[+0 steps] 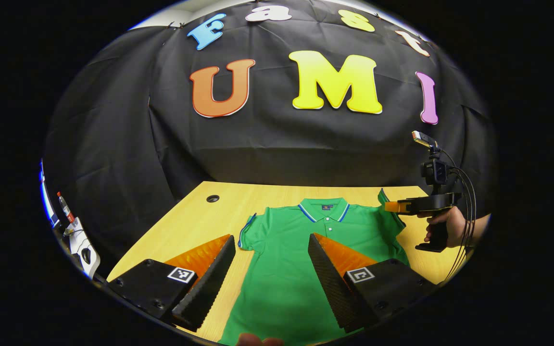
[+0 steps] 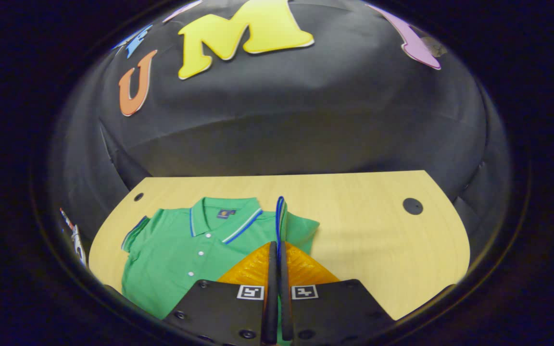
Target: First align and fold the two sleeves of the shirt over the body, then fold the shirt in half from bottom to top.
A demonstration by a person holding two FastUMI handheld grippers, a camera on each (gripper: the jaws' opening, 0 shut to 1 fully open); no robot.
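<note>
right tongs [image 2: 277, 269] at the bottom centre are clenched on the shirt's [image 2: 181, 250] right sleeve [image 2: 281, 216], lifting its edge upright, seemingly mid-fold. left tongs [image 1: 271, 269] hang released over the shirt's lower body. the shirt lies flat on the table [image 2: 378, 230], left sleeve [image 1: 248, 233] still spread; both sleeve folds and the bottom-to-top fold remain.
</note>
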